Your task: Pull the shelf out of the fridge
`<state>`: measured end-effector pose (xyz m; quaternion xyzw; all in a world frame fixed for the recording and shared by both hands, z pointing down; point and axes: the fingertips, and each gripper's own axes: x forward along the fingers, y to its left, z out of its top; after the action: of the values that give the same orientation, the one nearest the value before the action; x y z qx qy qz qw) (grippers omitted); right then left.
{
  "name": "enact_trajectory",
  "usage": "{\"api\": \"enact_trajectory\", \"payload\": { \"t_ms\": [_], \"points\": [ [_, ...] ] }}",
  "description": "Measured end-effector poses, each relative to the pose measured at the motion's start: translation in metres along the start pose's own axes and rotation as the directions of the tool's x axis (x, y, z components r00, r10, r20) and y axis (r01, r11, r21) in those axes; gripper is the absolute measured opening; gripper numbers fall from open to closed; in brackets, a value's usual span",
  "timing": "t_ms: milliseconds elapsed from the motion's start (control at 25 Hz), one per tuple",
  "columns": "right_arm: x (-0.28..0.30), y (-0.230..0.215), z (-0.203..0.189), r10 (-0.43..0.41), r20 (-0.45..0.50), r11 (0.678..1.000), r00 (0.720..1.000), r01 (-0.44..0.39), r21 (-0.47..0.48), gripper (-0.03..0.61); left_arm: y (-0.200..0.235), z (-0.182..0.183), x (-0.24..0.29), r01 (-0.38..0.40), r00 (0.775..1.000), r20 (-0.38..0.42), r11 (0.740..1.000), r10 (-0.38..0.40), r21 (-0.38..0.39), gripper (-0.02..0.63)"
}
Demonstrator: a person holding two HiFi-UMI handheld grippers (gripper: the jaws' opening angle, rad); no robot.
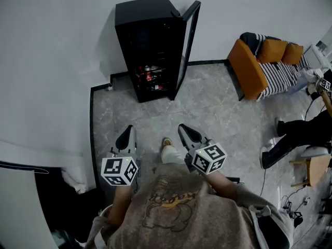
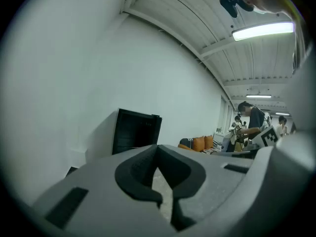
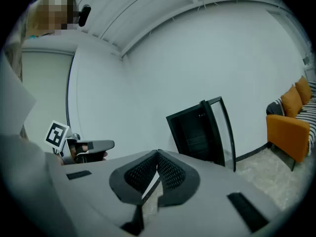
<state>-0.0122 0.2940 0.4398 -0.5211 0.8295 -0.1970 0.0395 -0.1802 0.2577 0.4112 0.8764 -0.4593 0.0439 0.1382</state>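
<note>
A black fridge (image 1: 148, 43) stands against the far wall with its glass door (image 1: 188, 40) swung open to the right. Dim wire shelves inside hold cans and bottles on the lower levels (image 1: 150, 78). My left gripper (image 1: 128, 130) and right gripper (image 1: 184, 129) hang side by side well short of the fridge, both shut with nothing between the fingers. The fridge (image 2: 136, 131) shows far beyond the shut left gripper (image 2: 158, 150) in the left gripper view. In the right gripper view the fridge (image 3: 196, 132) and its door (image 3: 224, 130) stand beyond the shut right gripper (image 3: 158, 155).
An orange sofa (image 1: 258, 61) with striped cushions sits at the right wall. A seated person's legs (image 1: 293, 134) and a small wooden table (image 1: 317, 167) are at the right, with cables on the floor nearby. The white wall runs along the left.
</note>
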Motion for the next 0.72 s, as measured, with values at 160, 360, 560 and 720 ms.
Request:
{"api": "enact_trajectory", "payload": {
  "t_ms": [160,360,560,720],
  "points": [
    [0.002,-0.002,0.001,0.01,-0.013,1.0,1.0,-0.01,-0.009,0.02,-0.001,0.0,0.005,0.004,1.0,-0.005,1.0,-0.004,-0.009,0.005],
    [0.006,-0.005,0.004,0.023,0.0,1.0,1.0,-0.023,0.002,0.02,-0.001,-0.001,0.013,0.01,1.0,-0.012,1.0,-0.01,-0.01,0.006],
    [0.015,-0.012,0.01,0.041,0.008,0.999,0.999,-0.041,0.02,0.021,0.002,0.001,0.022,0.004,1.0,-0.017,1.0,-0.004,-0.015,0.006],
    [0.025,-0.021,0.012,0.043,0.003,0.998,0.999,-0.043,0.042,0.021,0.005,0.003,0.033,0.004,1.0,-0.02,1.0,-0.004,-0.016,0.006]
  ]
}}
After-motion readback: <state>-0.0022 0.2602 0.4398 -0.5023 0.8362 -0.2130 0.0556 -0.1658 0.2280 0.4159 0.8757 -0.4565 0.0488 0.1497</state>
